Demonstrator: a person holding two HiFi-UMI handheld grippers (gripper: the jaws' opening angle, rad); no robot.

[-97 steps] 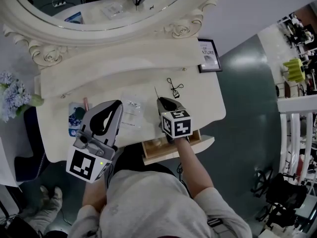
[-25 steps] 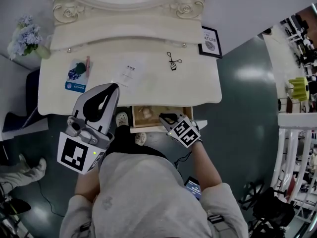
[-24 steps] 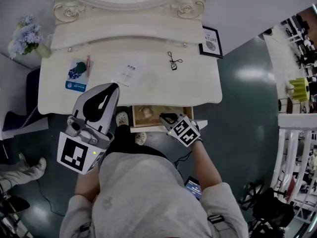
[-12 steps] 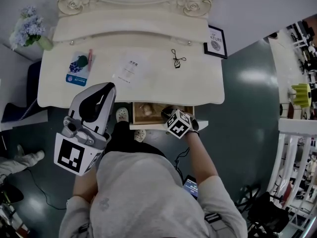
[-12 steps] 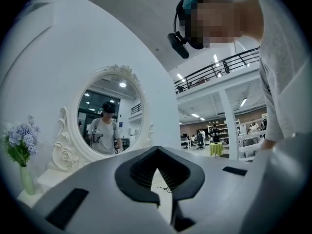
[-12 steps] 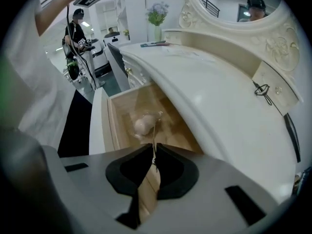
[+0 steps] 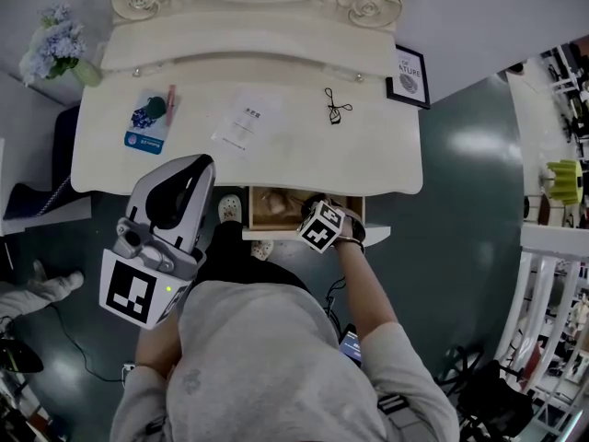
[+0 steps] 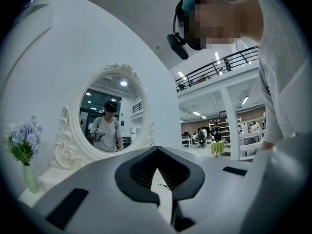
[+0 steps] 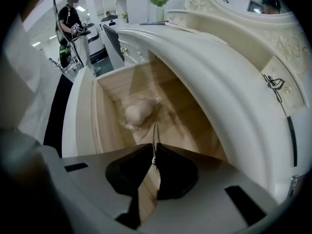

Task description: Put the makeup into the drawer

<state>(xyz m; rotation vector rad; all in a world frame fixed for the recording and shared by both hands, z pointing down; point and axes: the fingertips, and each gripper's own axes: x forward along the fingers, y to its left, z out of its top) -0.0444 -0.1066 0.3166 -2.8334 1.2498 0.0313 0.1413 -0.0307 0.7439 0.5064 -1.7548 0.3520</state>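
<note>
My right gripper [image 7: 311, 207] [image 9: 153, 150] reaches into the open drawer [image 7: 353, 208] [image 9: 83, 116] under the tabletop. It is shut on a thin dark stick [image 9: 154, 133] whose point pokes out past the tips, over the wooden drawer floor. Deeper in the drawer lies a beige makeup puff in a clear wrapper [image 9: 138, 112] [image 7: 271, 206]. My left gripper [image 7: 204, 165] [image 8: 157, 150] is shut with nothing in it, held up in front of the table's left half. A blue packet [image 7: 147, 125], a pink stick [image 7: 170, 98] and a white packet [image 7: 247, 127] lie on the table.
A black corded item [image 7: 336, 106] lies on the cream tabletop [image 7: 386, 155], and a framed picture [image 7: 412, 65] stands at its back right. A vase of flowers [image 7: 55, 53] [image 8: 22, 150] is at the back left. The oval mirror [image 8: 109, 118] rises behind.
My right gripper has come down from the tabletop to the open drawer and, over the last second, pushed further into it. The left gripper has stayed raised.
</note>
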